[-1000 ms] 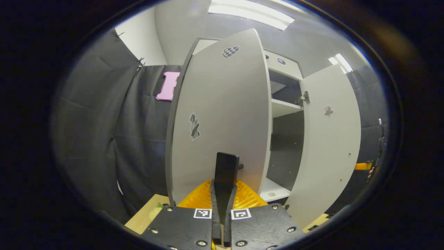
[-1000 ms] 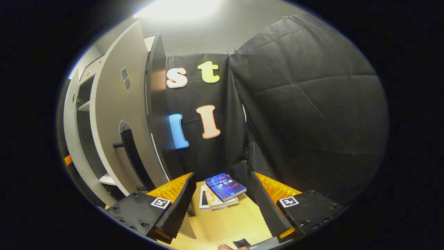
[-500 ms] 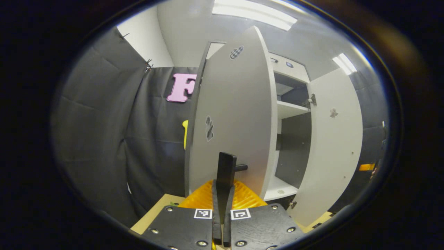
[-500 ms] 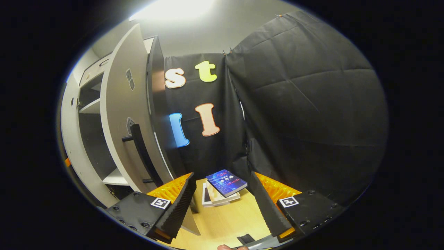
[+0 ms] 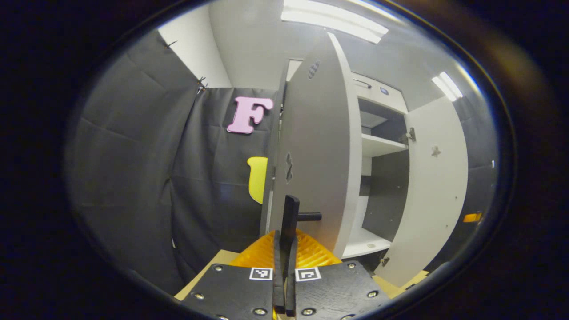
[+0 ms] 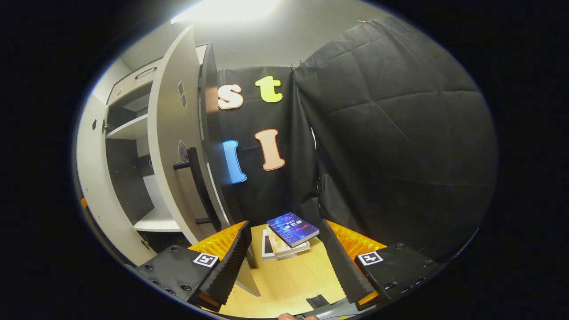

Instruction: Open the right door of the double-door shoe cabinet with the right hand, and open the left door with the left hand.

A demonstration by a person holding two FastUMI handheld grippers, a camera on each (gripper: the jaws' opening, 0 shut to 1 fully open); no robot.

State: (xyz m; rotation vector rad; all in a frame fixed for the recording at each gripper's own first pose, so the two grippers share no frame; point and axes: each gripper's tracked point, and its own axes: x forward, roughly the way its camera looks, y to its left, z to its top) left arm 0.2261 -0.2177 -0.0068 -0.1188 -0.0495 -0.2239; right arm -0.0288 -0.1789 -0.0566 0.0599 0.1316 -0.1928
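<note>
The white shoe cabinet (image 5: pixel 381 145) stands with both doors swung out. In the left gripper view, the left door (image 5: pixel 320 146) shows almost edge-on. My left gripper (image 5: pixel 285 240) is shut on that door's black bar handle (image 5: pixel 291 209). The right door (image 5: pixel 438 186) hangs wide open farther right. In the right gripper view, my right gripper (image 6: pixel 284 262) is open with nothing between its fingers. It hovers over the table, just right of the right door (image 6: pixel 171 146) and its black handle (image 6: pixel 198 182), touching neither. The left door (image 6: pixel 95 178) shows beyond the open shelves.
A small stack of books (image 6: pixel 291 231) lies on the wooden table (image 6: pixel 289 284) ahead of my right gripper. Black cloth walls close in behind and to the sides of the cabinet. A shelf (image 6: pixel 129 129) divides the dark interior.
My left gripper has pulled the left door farther open, so it now looks nearly edge-on. The right gripper stayed open and shifted slightly, showing more of the cabinet's interior.
</note>
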